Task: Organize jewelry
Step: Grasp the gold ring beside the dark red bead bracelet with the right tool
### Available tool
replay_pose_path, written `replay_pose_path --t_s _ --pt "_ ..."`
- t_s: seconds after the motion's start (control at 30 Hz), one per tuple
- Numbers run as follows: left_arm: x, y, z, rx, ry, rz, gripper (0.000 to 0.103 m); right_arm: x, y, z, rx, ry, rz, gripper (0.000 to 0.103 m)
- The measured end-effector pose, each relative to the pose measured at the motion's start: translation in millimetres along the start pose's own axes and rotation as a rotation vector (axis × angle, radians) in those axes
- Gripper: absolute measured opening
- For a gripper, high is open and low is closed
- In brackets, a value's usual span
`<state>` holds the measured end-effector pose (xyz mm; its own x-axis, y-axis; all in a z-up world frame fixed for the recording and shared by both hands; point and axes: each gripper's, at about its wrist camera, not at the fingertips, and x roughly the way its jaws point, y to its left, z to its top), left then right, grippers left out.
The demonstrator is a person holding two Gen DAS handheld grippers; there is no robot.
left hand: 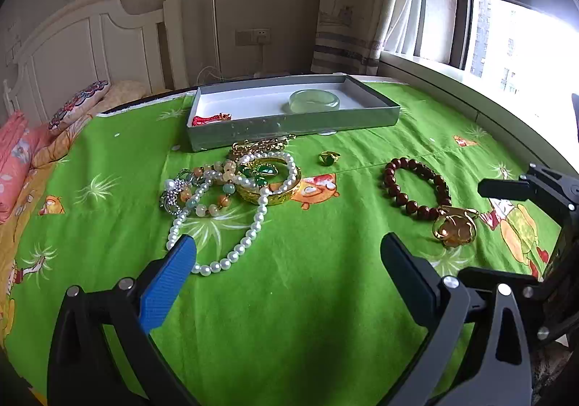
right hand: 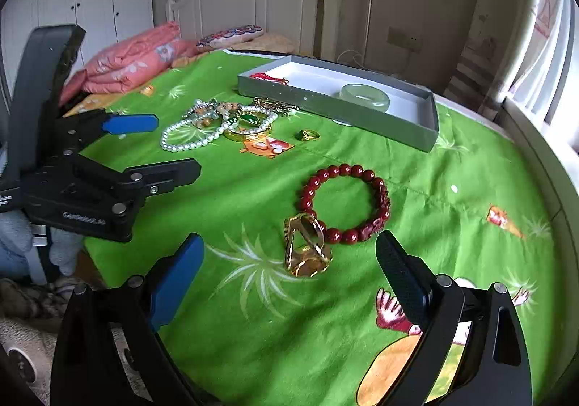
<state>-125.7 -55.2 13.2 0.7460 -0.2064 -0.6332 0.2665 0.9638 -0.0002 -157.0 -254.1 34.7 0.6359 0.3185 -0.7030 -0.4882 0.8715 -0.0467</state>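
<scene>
Both tongs hang empty with jaws apart: the left gripper (left hand: pixel 286 254) by the white pearl necklace (left hand: pixel 231 236), the right gripper (right hand: pixel 289 254) over the gold ring cluster (right hand: pixel 307 250) touching the red bead bracelet (right hand: pixel 347 203). Only a pale jade bangle (right hand: pixel 365 96) and red cord charm (right hand: pixel 267 77) lie in the grey tray (right hand: pixel 347 116); judging by this, most sorting remains

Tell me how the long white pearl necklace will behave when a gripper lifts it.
The long white pearl necklace will likely hang limp, being a loose strand. Its far end lies tangled in the jewelry pile, so it may drag neighbours. The round beads may slip.
</scene>
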Motion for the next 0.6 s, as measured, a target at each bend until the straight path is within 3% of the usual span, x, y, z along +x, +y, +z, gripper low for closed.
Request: replay_pose_path --t_s 0.1,0.17,0.33,0.4,0.6 --pt "0 0 0 0.000 0.000 -0.001 0.101 4 2 4 -0.003 0.006 -0.008 0.091" --pt "0 0 0 -0.005 0.000 -0.002 0.101 8 2 4 -0.006 0.012 -0.020 0.084" --pt "0 -1 0 -0.002 0.003 0.003 0.101 9 -5 -3 0.019 0.017 0.002 0.055" --pt "0 -2 0 0.007 0.006 0.007 0.101 7 -10 -7 0.023 0.006 0.011 0.030" --pt "4 -4 2 -0.006 0.046 -0.033 0.101 -12 -30 -15 0.093 -0.080 0.030 0.023"
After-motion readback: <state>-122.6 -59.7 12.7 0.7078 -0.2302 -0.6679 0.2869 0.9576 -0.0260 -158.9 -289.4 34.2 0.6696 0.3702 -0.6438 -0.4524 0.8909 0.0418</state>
